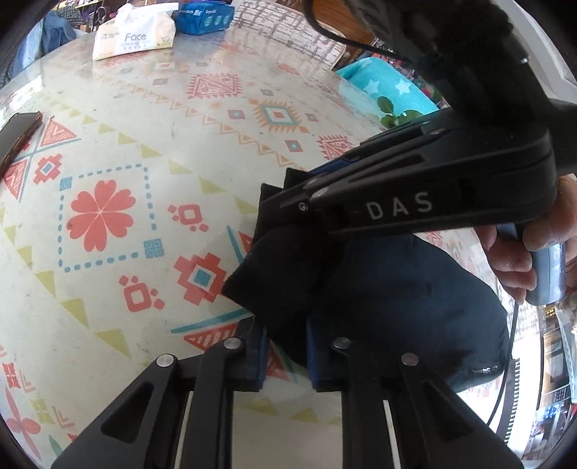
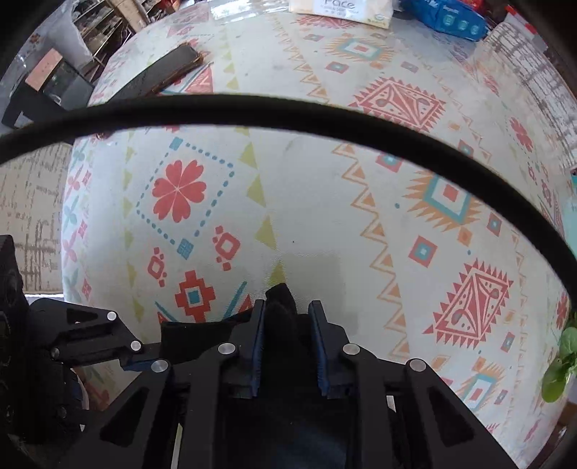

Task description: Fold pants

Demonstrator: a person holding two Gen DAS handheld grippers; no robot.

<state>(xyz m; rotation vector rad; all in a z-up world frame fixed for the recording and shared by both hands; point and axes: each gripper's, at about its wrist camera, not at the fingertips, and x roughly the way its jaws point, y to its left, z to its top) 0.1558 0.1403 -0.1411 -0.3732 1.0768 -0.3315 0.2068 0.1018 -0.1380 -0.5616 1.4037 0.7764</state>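
Pants (image 1: 378, 281), dark soft cloth, bunch between right gripper (image 2: 286, 342) fingers, clamped; left gripper (image 1: 286, 355) fingers stand apart under the fold.

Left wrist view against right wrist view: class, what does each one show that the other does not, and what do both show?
Only the left wrist view shows the person's hand and the bulk of the dark pants. Only the right wrist view shows a black cable across the frame and shelving beyond the table. Both show the patterned tablecloth, tissue pack, blue packet, and fabric in the right gripper.
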